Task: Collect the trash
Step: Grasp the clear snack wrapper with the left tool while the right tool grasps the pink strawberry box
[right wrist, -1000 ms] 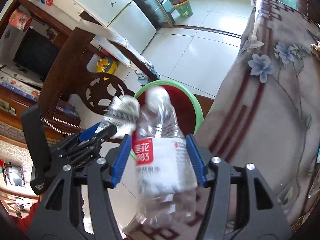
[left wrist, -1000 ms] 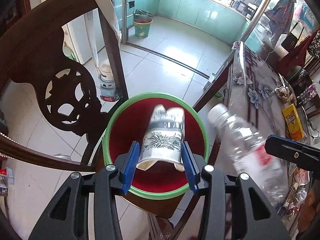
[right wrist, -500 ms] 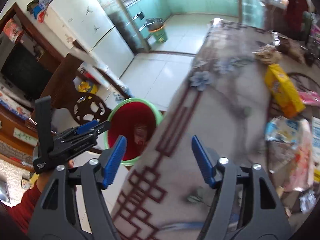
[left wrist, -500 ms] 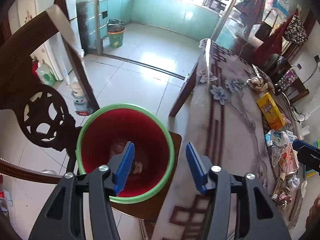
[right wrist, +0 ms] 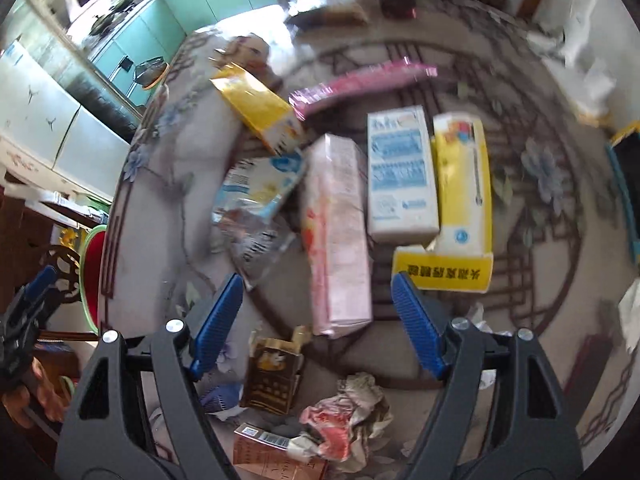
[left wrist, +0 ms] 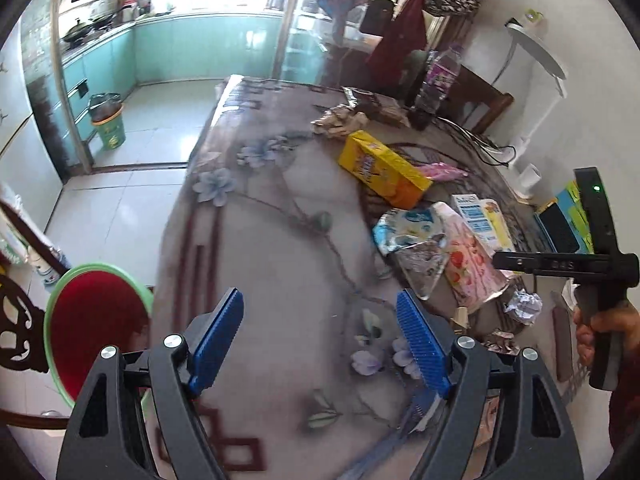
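My left gripper point(left wrist: 320, 320) hangs over the flowered tablecloth point(left wrist: 280, 240), its jaws opening with nothing between them. The red bin with a green rim point(left wrist: 92, 320) stands below the table edge to its left. My right gripper point(right wrist: 318, 300) hovers over a trash pile, jaws opening and pads touching nothing. Under it lie a pink pack point(right wrist: 340, 240), a white-blue carton point(right wrist: 400, 172), a yellow box point(right wrist: 460, 200), a blue wrapper point(right wrist: 260, 188), a brown cigarette pack point(right wrist: 272, 376) and crumpled paper point(right wrist: 348, 412). The bin point(right wrist: 94, 276) shows at the left edge there too.
A long yellow box point(left wrist: 384, 168), a pink wrapper point(left wrist: 440, 170) and a tall bottle point(left wrist: 436, 80) lie farther back on the table. A carved wooden chair point(left wrist: 16, 336) stands beside the bin. A hand point(left wrist: 600, 328) holds the right gripper's body at the right edge.
A second ago the left gripper held a paper cup and the right a plastic bottle over the bin. Both let go; the grippers swung right over the table and their jaws widened.
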The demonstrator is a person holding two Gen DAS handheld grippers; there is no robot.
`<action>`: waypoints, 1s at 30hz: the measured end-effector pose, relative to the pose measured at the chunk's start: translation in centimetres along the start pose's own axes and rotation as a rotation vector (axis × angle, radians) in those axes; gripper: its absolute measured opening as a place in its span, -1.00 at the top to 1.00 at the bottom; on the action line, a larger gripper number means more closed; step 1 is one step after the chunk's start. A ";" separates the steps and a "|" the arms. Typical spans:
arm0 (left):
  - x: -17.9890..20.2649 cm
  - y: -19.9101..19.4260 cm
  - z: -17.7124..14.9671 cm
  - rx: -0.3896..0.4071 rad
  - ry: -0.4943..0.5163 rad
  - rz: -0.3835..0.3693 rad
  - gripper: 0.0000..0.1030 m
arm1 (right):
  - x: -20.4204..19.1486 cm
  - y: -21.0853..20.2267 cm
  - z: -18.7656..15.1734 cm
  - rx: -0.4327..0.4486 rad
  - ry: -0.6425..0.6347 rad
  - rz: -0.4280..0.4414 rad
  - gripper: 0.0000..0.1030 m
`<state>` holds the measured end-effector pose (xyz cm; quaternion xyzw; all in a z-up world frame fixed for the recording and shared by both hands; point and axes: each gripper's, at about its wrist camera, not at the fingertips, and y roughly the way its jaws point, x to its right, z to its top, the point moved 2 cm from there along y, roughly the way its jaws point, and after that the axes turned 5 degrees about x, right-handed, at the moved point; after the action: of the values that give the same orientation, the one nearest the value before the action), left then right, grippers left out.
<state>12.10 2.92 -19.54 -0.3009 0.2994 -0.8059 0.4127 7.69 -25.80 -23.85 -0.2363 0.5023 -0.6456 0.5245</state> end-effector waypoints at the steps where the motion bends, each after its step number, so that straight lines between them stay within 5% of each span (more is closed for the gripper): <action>1: 1.1 0.6 0.1 -0.004 0.016 -0.018 -0.46 | 0.8 0.9 0.0 -0.021 0.019 0.031 -0.45; 3: 3.4 2.4 0.5 -0.018 0.058 -0.040 -0.46 | 1.6 2.6 -0.2 -0.064 0.045 0.101 -0.44; 5: 5.6 4.2 0.9 -0.035 0.100 -0.055 -0.46 | 1.8 3.9 -0.4 -0.103 0.059 0.142 -0.19; 7: 7.3 5.8 1.4 -0.049 0.138 -0.066 -0.46 | 2.2 4.9 -0.7 -0.125 0.070 0.175 0.29; 13: 11.3 10.4 2.1 -0.114 0.227 -0.072 -0.46 | 2.6 1.4 -0.2 -0.041 0.027 0.234 0.39; 16: 12.1 12.9 1.8 -0.162 0.249 -0.055 -0.43 | 2.5 -1.5 0.2 0.039 -0.053 0.169 0.39; 20: 12.2 15.6 1.5 -0.226 0.215 -0.053 0.03 | 1.9 -4.2 0.6 0.124 -0.162 0.035 0.39; 30: 13.6 15.3 2.0 -0.201 0.186 -0.089 0.12 | 2.2 -6.5 2.0 0.216 -0.262 -0.106 0.44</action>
<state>14.49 -16.40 -26.18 -0.2777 0.4021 -0.8137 0.3148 5.79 -28.97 -17.72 -0.2870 0.3444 -0.6862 0.5729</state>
